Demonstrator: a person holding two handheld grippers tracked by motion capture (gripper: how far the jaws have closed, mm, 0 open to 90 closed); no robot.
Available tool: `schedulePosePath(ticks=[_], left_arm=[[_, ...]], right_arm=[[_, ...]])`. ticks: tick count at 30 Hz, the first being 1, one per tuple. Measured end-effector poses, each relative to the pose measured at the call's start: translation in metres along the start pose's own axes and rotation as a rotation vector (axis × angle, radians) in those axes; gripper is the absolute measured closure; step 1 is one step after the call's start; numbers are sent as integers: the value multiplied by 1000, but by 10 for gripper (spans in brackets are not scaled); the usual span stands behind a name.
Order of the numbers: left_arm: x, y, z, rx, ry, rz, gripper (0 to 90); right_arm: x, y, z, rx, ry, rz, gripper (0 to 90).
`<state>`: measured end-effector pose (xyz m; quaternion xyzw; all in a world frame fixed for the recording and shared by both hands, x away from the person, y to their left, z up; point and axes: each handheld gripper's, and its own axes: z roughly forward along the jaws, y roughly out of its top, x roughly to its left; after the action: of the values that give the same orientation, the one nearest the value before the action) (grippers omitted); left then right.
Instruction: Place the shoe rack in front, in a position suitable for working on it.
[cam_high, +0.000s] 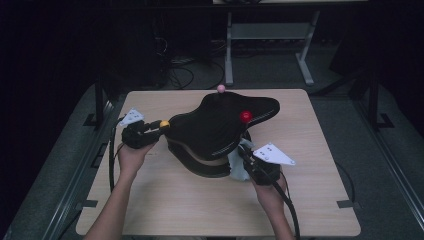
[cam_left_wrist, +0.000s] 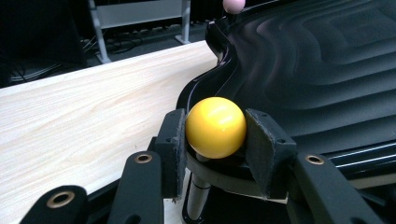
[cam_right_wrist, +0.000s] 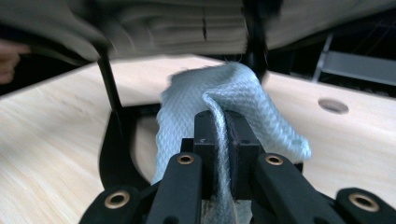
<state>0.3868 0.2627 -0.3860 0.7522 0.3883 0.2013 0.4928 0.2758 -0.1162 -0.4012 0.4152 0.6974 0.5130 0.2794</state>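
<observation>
A black wavy-topped board (cam_high: 220, 125) stands on a curved black base in the middle of the wooden table (cam_high: 165, 205). It carries a yellow ball knob (cam_high: 164, 123) at its left edge, a red ball (cam_high: 245, 116) on top and a pink ball (cam_high: 220, 88) at the far edge. My left gripper (cam_high: 159, 125) is shut on the yellow ball (cam_left_wrist: 215, 127), with a pad on each side of it. My right gripper (cam_high: 245, 152) sits at the board's front right, shut on a pale blue-grey cloth (cam_right_wrist: 224, 88) that bunches up under the board's edge.
The board's black base frame (cam_right_wrist: 116, 140) stands just beyond the cloth. A round hole (cam_right_wrist: 332, 105) is cut into the tabletop on the right. Metal desk legs (cam_high: 229, 45) and cables lie on the dark floor beyond the table.
</observation>
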Motion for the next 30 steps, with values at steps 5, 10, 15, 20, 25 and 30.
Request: schedulePosePath(ticks=[5, 10, 15, 20, 25, 30], left_arm=[[2, 0, 2, -8, 3, -2, 596], [3, 6, 7, 13, 14, 8, 596], [5, 5, 2, -12, 9, -4, 540], [2, -2, -17, -32, 38, 14, 501], [-3, -14, -37, -64, 44, 16, 505], [-13, -29, -55, -92, 33, 23, 505]], right_arm=[[-19, -42, 11, 141, -31, 44, 841], [-46, -46, 17, 140, -29, 168, 841], [-42, -39, 35, 186, 37, 128, 841], [-31, -42, 38, 199, 53, 128, 840], [-12, -41, 46, 206, 50, 120, 840], [8, -37, 59, 208, 45, 114, 840]])
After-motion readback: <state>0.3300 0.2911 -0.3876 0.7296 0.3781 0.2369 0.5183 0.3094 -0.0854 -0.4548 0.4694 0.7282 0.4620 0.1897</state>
